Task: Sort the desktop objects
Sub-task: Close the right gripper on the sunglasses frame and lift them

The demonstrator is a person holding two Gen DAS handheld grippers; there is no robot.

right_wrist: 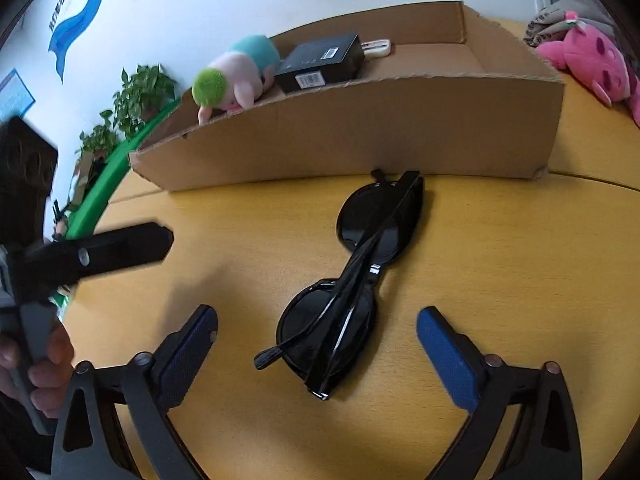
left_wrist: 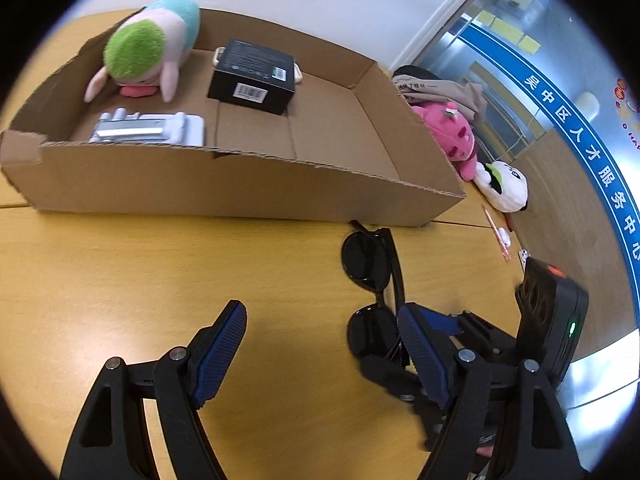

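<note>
Two grippers out, but the right gripper point(right_wrist: 318, 344) is on the job: jaws wide, straddling the folded sunglasses point(right_wrist: 352, 288) on the desk, just in front of the cardboard box point(right_wrist: 360, 140). Not gripped yet. Next: lower, pinch frame. Left gripper point(left_wrist: 320, 344) wide, empty, angled down beside them.

One pair of sunglasses point(right_wrist: 360, 276) lies on the table point(right_wrist: 248, 216). One cardboard box point(left_wrist: 240, 184) holds three things: one plush toy point(left_wrist: 148, 48), one black carton point(left_wrist: 256, 76) and one silver pack point(left_wrist: 148, 130). Beyond the box are two more plush toys, one pink point(left_wrist: 456, 132) and one white point(left_wrist: 506, 186).
</note>
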